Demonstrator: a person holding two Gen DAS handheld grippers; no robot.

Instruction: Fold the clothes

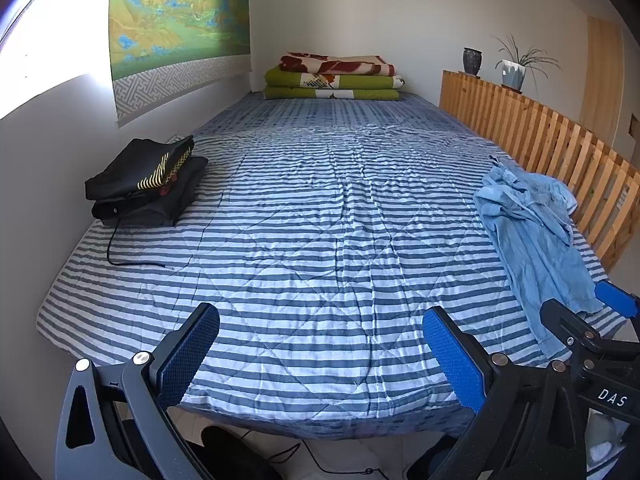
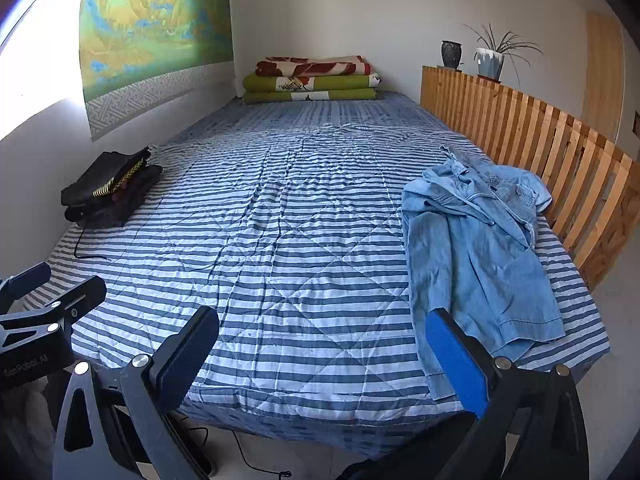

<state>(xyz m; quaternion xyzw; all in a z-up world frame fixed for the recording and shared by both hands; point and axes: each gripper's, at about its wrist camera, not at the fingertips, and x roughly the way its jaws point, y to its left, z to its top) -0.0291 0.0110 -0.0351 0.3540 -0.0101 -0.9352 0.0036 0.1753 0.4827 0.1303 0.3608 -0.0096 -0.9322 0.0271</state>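
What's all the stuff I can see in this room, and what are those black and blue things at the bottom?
Bed cover: one, blue and white stripes, spread over the bed.
Denim garment: one, light blue, crumpled at the bed's right side.
Folded clothes: one small stack, black with yellow trim, at the left edge by the wall.
Cord: one, black, trailing from that stack.
Folded blankets: one stack, green below, red and cream on top, at the far end.
Slatted rail: one, wooden, along the right side.
Vase: one, dark, on the rail.
Potted plant: one, pale pot, beside the vase.
Wall hanging: one, green, yellow and blue landscape, left wall.
Left tool: black, blue pads, open, empty.
Right tool: same, open, empty.
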